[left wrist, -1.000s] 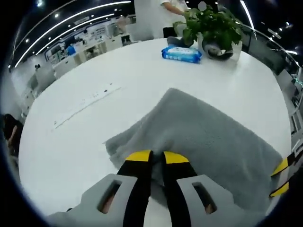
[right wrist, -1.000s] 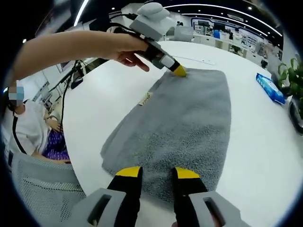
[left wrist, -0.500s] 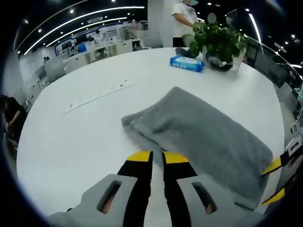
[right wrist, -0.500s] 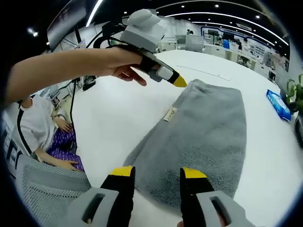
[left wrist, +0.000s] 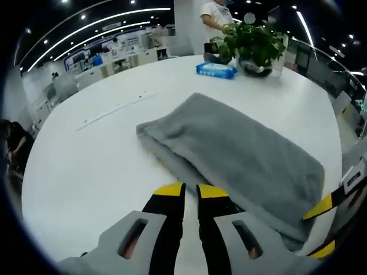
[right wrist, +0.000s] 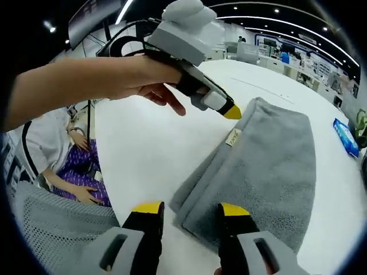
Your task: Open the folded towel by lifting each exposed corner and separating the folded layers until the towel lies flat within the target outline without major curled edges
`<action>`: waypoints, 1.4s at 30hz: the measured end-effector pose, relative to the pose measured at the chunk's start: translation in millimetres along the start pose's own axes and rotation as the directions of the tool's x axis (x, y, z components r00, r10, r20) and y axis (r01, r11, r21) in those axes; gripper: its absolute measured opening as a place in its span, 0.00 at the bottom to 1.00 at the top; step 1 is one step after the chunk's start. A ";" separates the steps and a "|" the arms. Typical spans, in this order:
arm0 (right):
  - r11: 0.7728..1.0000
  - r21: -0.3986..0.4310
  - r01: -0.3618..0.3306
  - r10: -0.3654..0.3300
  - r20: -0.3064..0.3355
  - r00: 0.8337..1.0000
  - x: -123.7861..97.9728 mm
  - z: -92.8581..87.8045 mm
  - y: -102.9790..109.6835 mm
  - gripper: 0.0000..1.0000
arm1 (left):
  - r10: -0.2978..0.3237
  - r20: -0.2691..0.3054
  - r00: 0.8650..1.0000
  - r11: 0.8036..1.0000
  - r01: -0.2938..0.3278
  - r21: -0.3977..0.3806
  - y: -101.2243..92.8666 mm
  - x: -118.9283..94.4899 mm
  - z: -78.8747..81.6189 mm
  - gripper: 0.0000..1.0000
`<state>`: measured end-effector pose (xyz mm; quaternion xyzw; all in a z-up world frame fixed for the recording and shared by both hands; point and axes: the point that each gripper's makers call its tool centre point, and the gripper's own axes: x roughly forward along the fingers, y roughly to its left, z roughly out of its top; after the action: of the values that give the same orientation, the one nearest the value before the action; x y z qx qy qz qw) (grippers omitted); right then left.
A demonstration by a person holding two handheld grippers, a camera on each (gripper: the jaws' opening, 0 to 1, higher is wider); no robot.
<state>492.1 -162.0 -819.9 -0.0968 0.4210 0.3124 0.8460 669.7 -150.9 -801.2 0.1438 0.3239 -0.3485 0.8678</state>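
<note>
Currently, stage: the folded towel (left wrist: 241,152) is lying closed on the white bench (left wrist: 86,166), and both grippers are hovering off the cloth, so unfolding looks not yet begun.
Towel position: it is resting as a long grey rectangle across the middle of the round bench, well apart from the blue wipes pack (left wrist: 216,70) and the potted plant (left wrist: 252,43) at the far edge; no target outline is showing.
Left gripper: the left gripper (left wrist: 191,190) is sitting just short of the towel's near long edge with its yellow-tipped jaws nearly together and nothing between them.
Right gripper: the right gripper (right wrist: 191,209) is holding its jaws spread apart and empty, straddling the towel's near corner from above.
Handling: the towel is probably light, limp and easy to drag, so a pinched layer is likely to sag and pull the rest with it.
Where to grip: the stacked layer edges at the corner near the small label (right wrist: 233,137) look like the best spot, taking the top layer only.
Materials: the terry pile is looking fuzzy and matte, the bench smooth and glossy.
</note>
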 end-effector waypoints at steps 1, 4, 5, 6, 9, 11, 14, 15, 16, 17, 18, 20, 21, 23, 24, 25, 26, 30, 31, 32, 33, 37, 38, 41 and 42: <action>1.000 -0.012 0.004 -0.004 -0.006 1.000 1.7 -1.3 0.0 0.34 | -0.002 0.004 1.000 1.000 0.002 -0.017 -1.2 -0.7 -1.4 0.07; 0.998 -0.047 0.032 -0.034 -0.028 0.999 5.5 -4.8 -3.3 0.30 | -0.001 0.011 1.000 0.999 0.001 -0.050 -2.3 -2.3 -6.6 0.07; 0.997 -0.060 0.046 -0.048 -0.027 0.999 5.5 -3.9 -5.2 0.28 | 0.001 0.010 1.000 0.999 -0.001 -0.054 -2.6 -2.4 -8.4 0.07; 0.997 -0.060 0.049 -0.051 -0.029 0.998 5.7 -3.7 -5.5 0.27 | 0.007 0.005 1.000 0.999 -0.007 -0.051 -3.5 -2.8 -12.2 0.07; 0.995 -0.085 0.062 -0.065 -0.039 0.997 8.0 -5.5 -5.9 0.26 | 0.011 -0.009 1.000 0.998 -0.011 -0.054 -4.6 -5.3 -19.9 0.07; 0.988 -0.128 0.087 -0.093 -0.045 0.995 7.4 -6.1 -7.3 0.24 | 0.009 -0.009 1.000 0.998 -0.009 -0.069 -6.7 -7.8 -23.1 0.07; 0.978 -0.183 0.105 -0.116 -0.050 0.992 8.8 -7.4 -7.6 0.22 | 0.030 -0.025 0.999 0.998 -0.031 -0.047 -6.0 -8.8 -31.6 0.07; 0.978 -0.180 0.104 -0.115 -0.050 0.992 8.5 -7.3 -7.7 0.22 | 0.031 -0.036 0.999 0.999 -0.032 -0.038 -6.0 -8.9 -35.1 0.07; 0.978 -0.179 0.104 -0.114 -0.050 0.992 8.1 -7.0 -8.5 0.22 | 0.030 -0.038 0.999 0.999 -0.032 -0.040 -6.2 -9.4 -36.7 0.07; 0.979 -0.174 0.104 -0.114 -0.050 0.992 7.8 -6.9 -9.4 0.21 | 0.031 -0.037 0.999 0.998 -0.033 -0.047 -6.2 -11.6 -38.2 0.07; 0.980 -0.170 0.105 -0.115 -0.050 0.992 7.2 -6.7 -10.6 0.20 | 0.030 -0.033 0.999 0.998 -0.032 -0.054 -6.8 -13.0 -38.6 0.07; 0.983 -0.156 0.096 -0.105 -0.048 0.993 5.0 -5.9 -12.5 0.19 | 0.031 -0.032 0.999 0.997 -0.033 -0.064 -8.0 -15.3 -40.5 0.07; 0.985 -0.146 0.088 -0.096 -0.045 0.994 4.3 -5.7 -12.7 0.18 | 0.031 -0.032 0.999 0.997 -0.033 -0.064 -8.7 -15.8 -41.1 0.07; 0.990 -0.112 0.084 -0.089 -0.037 0.995 2.4 -5.3 -15.4 0.15 | 0.030 -0.031 0.999 0.998 -0.032 -0.058 -10.9 -16.7 -42.0 0.07; 0.993 -0.092 0.080 -0.084 -0.035 0.996 1.1 -4.6 -15.9 0.13 | 0.028 -0.032 0.999 0.998 -0.030 -0.055 -11.8 -16.8 -42.2 0.07; 0.995 -0.067 0.079 -0.082 -0.032 0.996 -1.2 -3.4 -17.6 0.09 | 0.026 -0.032 0.999 0.998 -0.027 -0.049 -13.4 -17.2 -42.1 0.07; 0.994 -0.059 0.086 -0.088 -0.025 0.996 -3.4 -1.7 -20.5 0.04 | 0.025 -0.031 0.999 0.999 -0.026 -0.044 -15.1 -18.0 -41.6 0.07; 0.997 0.026 0.075 -0.074 -0.023 0.997 -8.1 -2.4 -28.7 0.02 | 0.020 -0.034 0.999 1.000 -0.020 -0.006 -19.3 -16.6 -39.5 0.07; 0.996 0.044 0.074 -0.073 -0.024 0.997 -9.7 -3.3 -31.2 0.02 | 0.019 -0.034 0.999 1.000 -0.019 -0.004 -19.7 -16.6 -38.8 0.07; 0.996 0.053 0.075 -0.074 -0.022 0.997 -11.6 -3.4 -33.2 0.02 | 0.019 -0.031 0.999 1.000 -0.019 0.000 -20.5 -17.0 -37.1 0.07; 0.995 0.062 0.078 -0.077 -0.018 0.997 -14.0 -3.0 -35.2 0.02 | 0.020 -0.026 0.999 1.000 -0.020 0.003 -21.2 -17.6 -35.5 0.07; 0.990 0.101 0.102 -0.104 0.017 0.994 -27.9 5.3 -49.4 0.01 | 0.014 -0.016 1.000 1.000 -0.014 0.002 -24.8 -18.1 -30.4 0.07; 0.988 0.111 0.111 -0.114 0.027 0.993 -31.8 8.2 -55.1 0.01 | 0.013 -0.014 1.000 1.000 -0.013 0.002 -25.7 -18.0 -29.7 0.07; 0.982 0.144 0.124 -0.133 0.055 0.990 -40.8 14.7 -66.3 0.01 | 0.005 -0.007 1.000 1.000 -0.005 0.003 -29.4 -17.6 -25.9 0.07; 0.979 0.158 0.130 -0.141 0.062 0.988 -45.4 16.4 -71.7 0.01 | 0.001 -0.006 1.000 1.000 -0.001 0.002 -31.1 -16.9 -24.8 0.07</action>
<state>526.1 -231.6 -781.7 -0.0484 0.4050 0.2241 0.8851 627.3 -152.7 -809.3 0.1458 0.3258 -0.3477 0.8670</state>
